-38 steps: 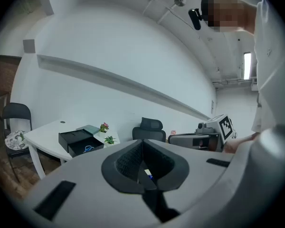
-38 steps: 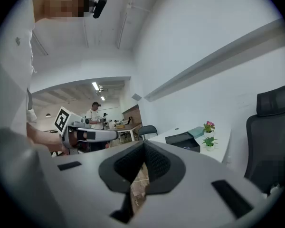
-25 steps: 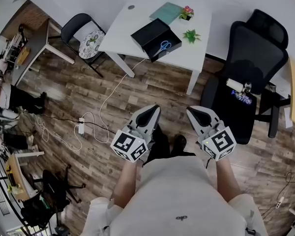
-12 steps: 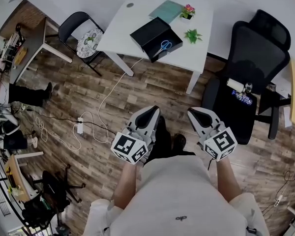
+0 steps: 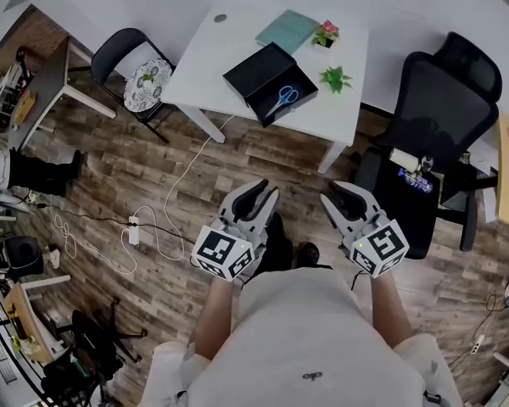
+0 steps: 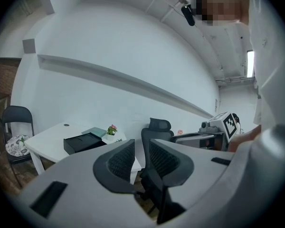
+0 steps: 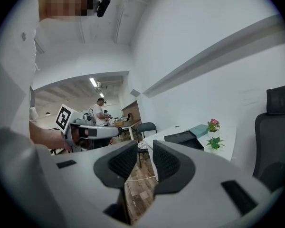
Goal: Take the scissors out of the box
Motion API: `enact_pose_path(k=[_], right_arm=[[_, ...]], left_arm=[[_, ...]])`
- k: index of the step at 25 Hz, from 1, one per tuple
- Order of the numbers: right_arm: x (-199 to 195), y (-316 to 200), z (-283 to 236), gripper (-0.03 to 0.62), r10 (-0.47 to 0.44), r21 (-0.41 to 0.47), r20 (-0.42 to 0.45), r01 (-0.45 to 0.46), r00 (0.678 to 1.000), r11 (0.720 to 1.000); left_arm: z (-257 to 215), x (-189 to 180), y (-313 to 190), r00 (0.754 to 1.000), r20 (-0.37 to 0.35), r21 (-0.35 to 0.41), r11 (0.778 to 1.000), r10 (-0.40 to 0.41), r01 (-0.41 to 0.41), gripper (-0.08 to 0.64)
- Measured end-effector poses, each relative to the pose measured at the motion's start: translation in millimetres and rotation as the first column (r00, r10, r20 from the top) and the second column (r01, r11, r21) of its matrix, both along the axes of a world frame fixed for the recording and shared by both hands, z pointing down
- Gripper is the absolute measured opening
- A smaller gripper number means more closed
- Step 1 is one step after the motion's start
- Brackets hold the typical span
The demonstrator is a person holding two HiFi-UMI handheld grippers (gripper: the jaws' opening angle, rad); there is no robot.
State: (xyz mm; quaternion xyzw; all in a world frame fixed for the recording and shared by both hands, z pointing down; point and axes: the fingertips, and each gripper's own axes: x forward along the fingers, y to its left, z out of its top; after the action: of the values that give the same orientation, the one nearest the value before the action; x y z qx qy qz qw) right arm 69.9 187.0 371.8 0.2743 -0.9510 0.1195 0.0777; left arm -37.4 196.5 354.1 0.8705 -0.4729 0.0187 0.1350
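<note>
From the head view, the left gripper and the right gripper are held low in front of the person's body, side by side over the wood floor and well apart from the white table. An open black box lies slantwise near the table's front edge. The blue-handled scissors lie inside it, toward its right end. A teal notebook lies at the far edge with a small flowerpot just beside it. A green plant stands near the right edge, close to the box. A folding chair with a patterned cushion stands at the table's left end, and a black office chair stands off its right end.

In the left gripper view, the left gripper's jaws stand a narrow gap apart with nothing between them; only the office chair shows through the gap. The box sits on the table far to the left, and its inside is out of sight.

In the right gripper view, the right gripper's jaws are likewise slightly parted and hold nothing, with floor showing between them. The table and box lie beyond, to the right.
</note>
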Motion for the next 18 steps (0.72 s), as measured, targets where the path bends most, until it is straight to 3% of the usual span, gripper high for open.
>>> enact_pose_path(k=[18], right_arm=[[-65.5, -88.9, 7.1, 0.100, 0.125, -0.022, -0.049, -0.126, 0.991, 0.992]], left_arm=[[10.9, -85.3, -90.6, 0.997, 0.003, -0.013, 0.997, 0.075, -0.075, 0.110]])
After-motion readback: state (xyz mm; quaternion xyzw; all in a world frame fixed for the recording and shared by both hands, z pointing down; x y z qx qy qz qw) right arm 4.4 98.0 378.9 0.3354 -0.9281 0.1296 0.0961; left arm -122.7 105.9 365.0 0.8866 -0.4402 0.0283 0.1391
